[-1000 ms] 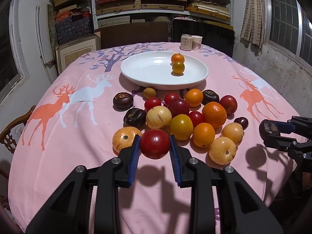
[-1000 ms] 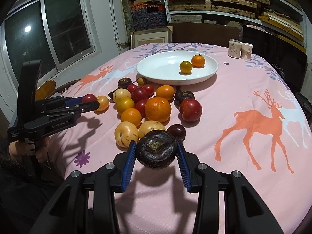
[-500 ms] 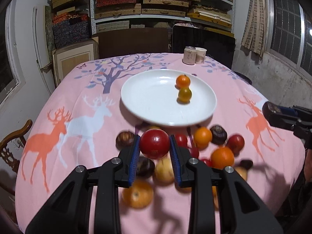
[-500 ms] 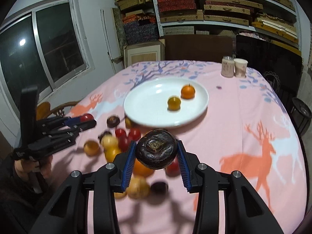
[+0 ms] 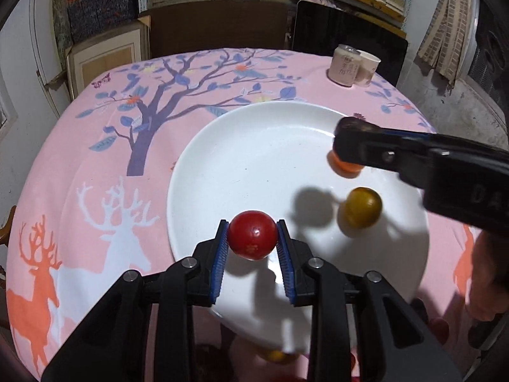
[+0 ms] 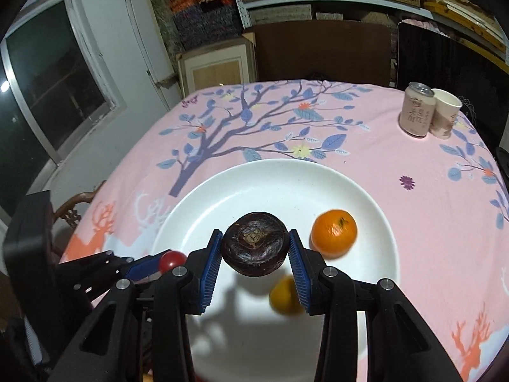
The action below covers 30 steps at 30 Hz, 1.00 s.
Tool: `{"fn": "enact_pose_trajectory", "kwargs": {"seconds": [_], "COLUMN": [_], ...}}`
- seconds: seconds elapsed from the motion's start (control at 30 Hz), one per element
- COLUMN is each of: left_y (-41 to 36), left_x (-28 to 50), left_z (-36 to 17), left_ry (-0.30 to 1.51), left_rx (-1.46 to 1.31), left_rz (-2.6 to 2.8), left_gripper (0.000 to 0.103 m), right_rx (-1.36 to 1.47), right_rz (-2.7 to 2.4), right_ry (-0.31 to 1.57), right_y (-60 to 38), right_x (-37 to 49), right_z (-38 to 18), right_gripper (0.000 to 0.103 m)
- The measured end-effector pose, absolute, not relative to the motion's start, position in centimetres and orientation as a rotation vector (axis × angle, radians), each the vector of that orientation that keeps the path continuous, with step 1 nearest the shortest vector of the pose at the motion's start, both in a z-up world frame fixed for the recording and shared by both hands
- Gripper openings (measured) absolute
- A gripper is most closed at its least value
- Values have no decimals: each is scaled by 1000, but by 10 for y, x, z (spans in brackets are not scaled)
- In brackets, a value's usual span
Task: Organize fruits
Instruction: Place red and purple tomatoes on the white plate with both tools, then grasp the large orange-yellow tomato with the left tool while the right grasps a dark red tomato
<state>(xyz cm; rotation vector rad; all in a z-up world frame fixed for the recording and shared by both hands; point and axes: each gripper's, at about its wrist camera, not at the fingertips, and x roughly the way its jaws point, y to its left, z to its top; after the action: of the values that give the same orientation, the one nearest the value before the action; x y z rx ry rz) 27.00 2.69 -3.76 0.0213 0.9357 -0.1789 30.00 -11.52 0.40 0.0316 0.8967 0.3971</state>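
My left gripper (image 5: pixel 252 235) is shut on a red round fruit (image 5: pixel 252 235) and holds it over the near left part of the white plate (image 5: pixel 241 146). My right gripper (image 6: pixel 254 248) is shut on a dark brown flat fruit (image 6: pixel 254 243) above the plate (image 6: pixel 286 184); it also shows in the left wrist view (image 5: pixel 346 137). On the plate lie an orange fruit (image 6: pixel 333 233) and a yellow fruit (image 6: pixel 283 296), the yellow one also in the left wrist view (image 5: pixel 361 211). The left gripper with the red fruit shows in the right wrist view (image 6: pixel 171 261).
The table has a pink cloth (image 5: pixel 95 165) with deer and tree prints. A can (image 6: pixel 416 109) and a paper cup (image 6: pixel 445 117) stand at the far right. A few fruits (image 5: pixel 275 355) peek out below the plate's near rim. Shelves and a chair stand behind.
Both grippers have moved forward from the fruit pile to above the plate, each still holding its fruit. The pile has dropped out of view below.
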Motion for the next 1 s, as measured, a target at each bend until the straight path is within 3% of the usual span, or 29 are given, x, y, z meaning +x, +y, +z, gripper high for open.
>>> {"fn": "enact_pose_trajectory", "kwargs": {"seconds": [0.03,0.07,0.17,0.3,0.43,0.63,0.93,1.0], "left_y": [28,30,35,39,45,59,65,62], "left_x": [273,273,264,241,188,88,35,40], "left_z": [-38,-37,-28,-15,-6,-11,-56,-63], "left_ry": [938,935,876,865,837,793,830,846], "left_rx": [12,3,-11,-15,18,89,169,162], "left_rz": [-186,-190,-176,-181,-201,-223,-156,-146], "left_gripper": [37,52,70,71,83,90,90,84], "right_rx": [32,35,26,29,5,-28,87,74], "right_rz": [393,385,384,373,371,356,318,309], "right_ry": [894,881,846,821,813,768,783,795], "right_y": [-114,-115,-118,-133,-153,-189,-226,-224], "right_x": [302,302,293,269,217,115,39,35], "right_z": [3,4,12,25,29,14,-31,-36], "right_gripper": [53,57,59,59,59,61,62,62]}}
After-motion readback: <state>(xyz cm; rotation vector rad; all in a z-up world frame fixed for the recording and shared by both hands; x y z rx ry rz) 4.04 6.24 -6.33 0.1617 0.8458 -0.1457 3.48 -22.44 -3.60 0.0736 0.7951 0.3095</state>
